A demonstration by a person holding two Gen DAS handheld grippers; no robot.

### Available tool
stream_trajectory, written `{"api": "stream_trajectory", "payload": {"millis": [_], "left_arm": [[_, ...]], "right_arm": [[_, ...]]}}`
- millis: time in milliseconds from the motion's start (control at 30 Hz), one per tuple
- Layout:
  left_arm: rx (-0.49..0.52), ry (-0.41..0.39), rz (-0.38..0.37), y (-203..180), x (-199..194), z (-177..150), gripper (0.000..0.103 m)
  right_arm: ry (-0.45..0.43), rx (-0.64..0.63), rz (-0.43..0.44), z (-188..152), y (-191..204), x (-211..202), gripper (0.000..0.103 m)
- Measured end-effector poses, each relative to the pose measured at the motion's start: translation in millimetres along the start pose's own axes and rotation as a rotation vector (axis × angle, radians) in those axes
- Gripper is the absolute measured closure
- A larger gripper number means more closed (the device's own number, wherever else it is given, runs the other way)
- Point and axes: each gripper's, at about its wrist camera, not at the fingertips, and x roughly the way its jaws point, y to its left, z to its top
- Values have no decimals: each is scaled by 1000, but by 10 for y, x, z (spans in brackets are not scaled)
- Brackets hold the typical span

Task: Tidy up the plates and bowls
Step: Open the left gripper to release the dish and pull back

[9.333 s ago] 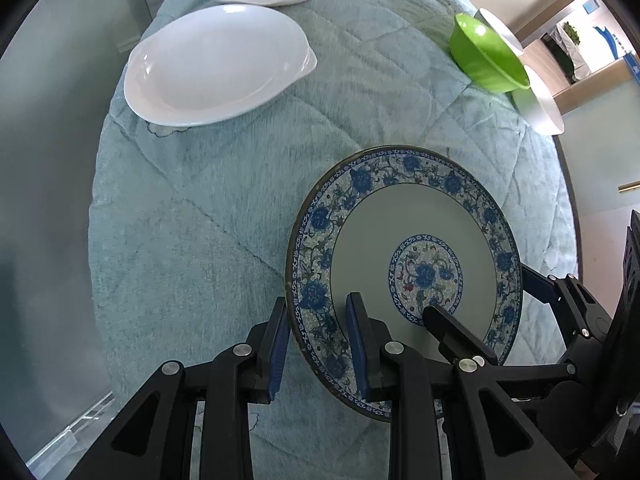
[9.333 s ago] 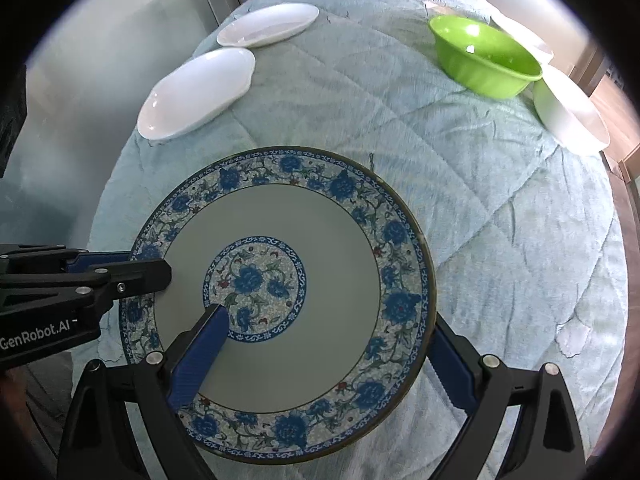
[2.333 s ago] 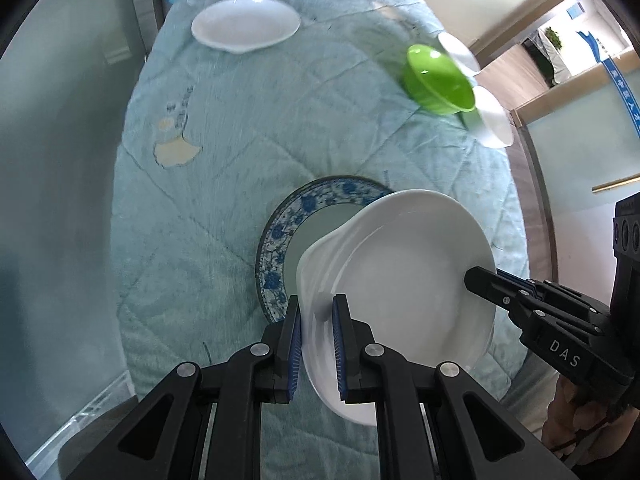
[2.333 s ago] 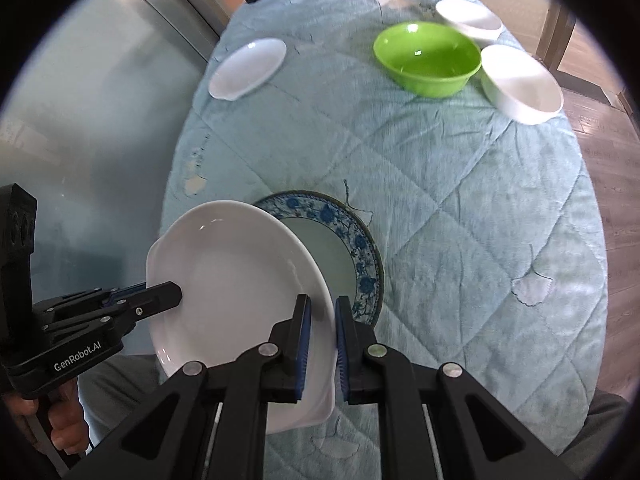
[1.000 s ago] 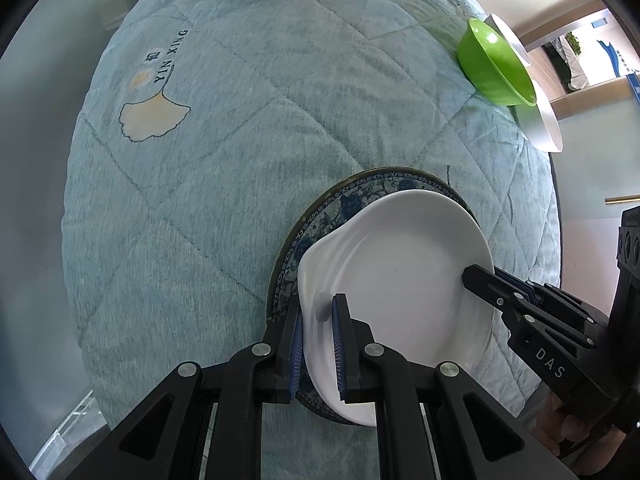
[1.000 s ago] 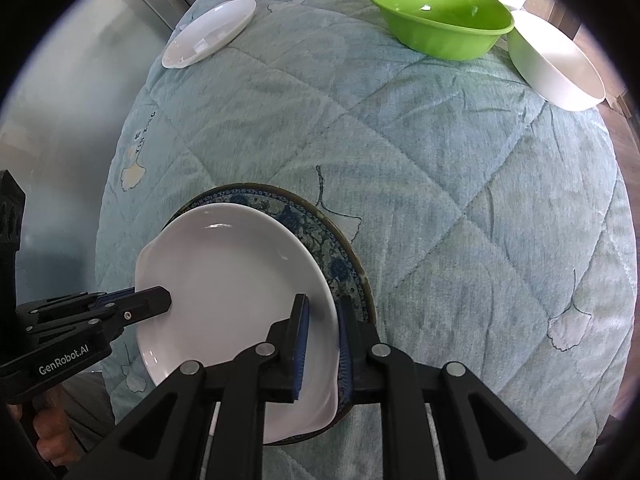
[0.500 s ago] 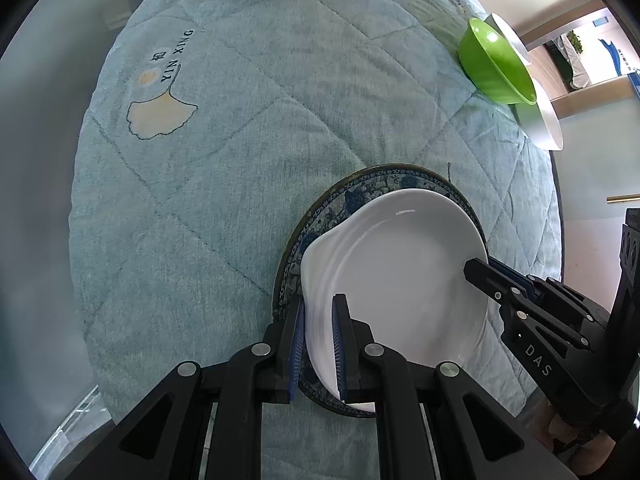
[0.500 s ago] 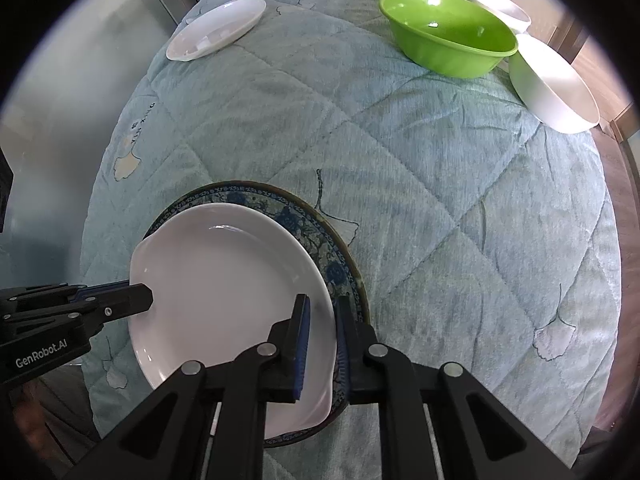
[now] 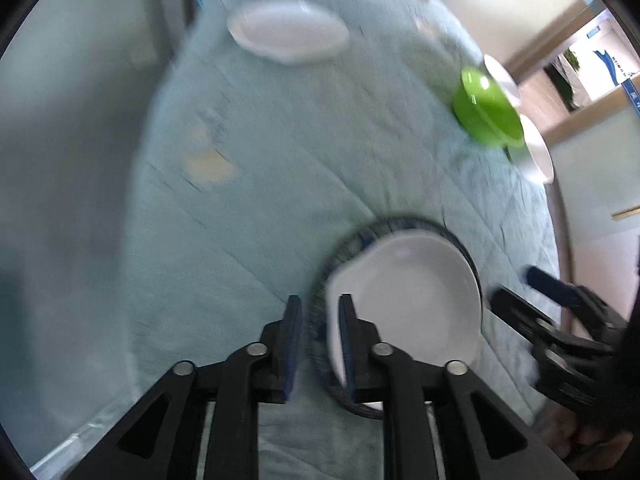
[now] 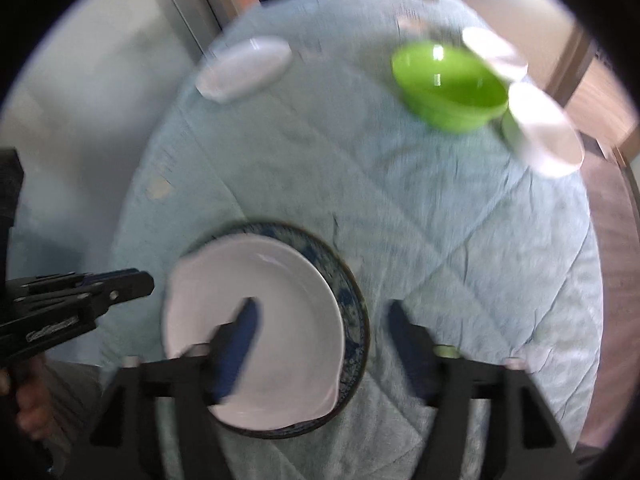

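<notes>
A white plate point(image 9: 408, 300) point(image 10: 280, 280) lies on the blue-patterned plate point(image 9: 352, 248) point(image 10: 354, 300) near the table's front edge. My left gripper point(image 9: 319, 316) hovers above their left rims, and its jaws are opening. The rims show in the narrow gap, and the pads do not press on them. My right gripper point(image 10: 324, 316) hangs over the right side of the plates, its jaws opening wide with nothing gripped. Each view shows the other gripper at the side: the right gripper point(image 9: 524, 288) and the left gripper point(image 10: 136, 280). Both views are blurred.
On the teal quilted tablecloth point(image 10: 440, 240), a white oval plate point(image 10: 244, 66) point(image 9: 288, 32) sits at the far left. A green bowl point(image 10: 448, 84) point(image 9: 486, 112) stands far right between two white bowls point(image 10: 540, 132) point(image 10: 492, 52). A hand point(image 10: 28, 412) holds the left gripper.
Both grippers have let go of the white plate's rim and risen. The right jaws have spread wide, the left only a little. The white plate stays on the blue plate.
</notes>
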Motion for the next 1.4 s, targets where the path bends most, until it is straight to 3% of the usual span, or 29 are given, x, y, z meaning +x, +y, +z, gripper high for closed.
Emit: {"api": "stream_trajectory", "payload": {"millis": [67, 100, 167, 233, 267, 300, 333, 367, 400, 467, 500, 533, 567, 600, 633, 667, 700, 767, 1033, 1200, 1300, 1400], "left_arm": [[-9, -48, 9, 28, -188, -16, 45], [-22, -83, 21, 56, -326, -36, 23], [-27, -142, 2, 76, -528, -90, 19], [-8, -133, -1, 51, -649, -134, 19], [9, -118, 3, 26, -692, -161, 21], [23, -111, 5, -6, -731, -183, 30], [40, -110, -2, -40, -773, -217, 56], [61, -109, -22, -84, -809, -255, 71], [83, -109, -53, -140, -874, -311, 94], [140, -173, -58, -260, -1048, -406, 100], [163, -204, -39, -323, -1123, -462, 100], [181, -231, -18, -383, -1201, -500, 97], [183, -249, 4, -432, -1268, -531, 92], [176, -250, 14, -459, -1306, -551, 68], [162, -244, 16, -482, -1347, -570, 29], [146, -248, 11, -491, -1386, -585, 14], [122, -278, 3, -494, -1459, -607, 7], [106, -340, -9, -536, -1598, -649, 7], [51, -388, 43, -648, -1876, -495, 7], [64, -443, -10, -509, -2359, 3, 7], [73, -471, -15, -399, -2692, 428, 6], [71, -494, -14, -283, -2925, 852, 6]], "right_arm": [[-40, -11, 18, 15, -6, -177, 17], [-54, -16, 10, 17, -10, -255, 18], [-64, -17, -9, 16, -21, -386, 18], [-55, -25, -21, -11, -45, -497, 18], [-51, -28, -21, -20, -41, -554, 21], [-47, -33, -16, -33, -31, -602, 26], [-46, -41, -14, -60, -22, -677, 50], [-45, -45, -22, -105, 0, -716, 80], [-38, -49, -58, -130, 33, -770, 89], [-52, -33, -67, -181, 27, -862, 91], [-73, -16, -20, -198, 19, -937, 91], [-88, -17, 2, -197, 36, -995, 85], [-94, -26, -1, -206, 63, -1026, 54], [-113, -42, -4, -208, 98, -1090, 28], [-136, -43, -2, -210, 105, -1146, 0], [-171, -35, -9, -215, 115, -1220, 1], [-185, -27, -15, -207, 125, -1281, 1], [-187, -16, -5, -191, 122, -1369, 1], [-196, -46, -44, 41, 5, -1662, 1], [-233, -42, 7, 638, -174, -2019, 1], [-259, -41, 41, 1161, -248, -2299, 1], [-327, -86, 13, 1722, -189, -2585, 1]]}}
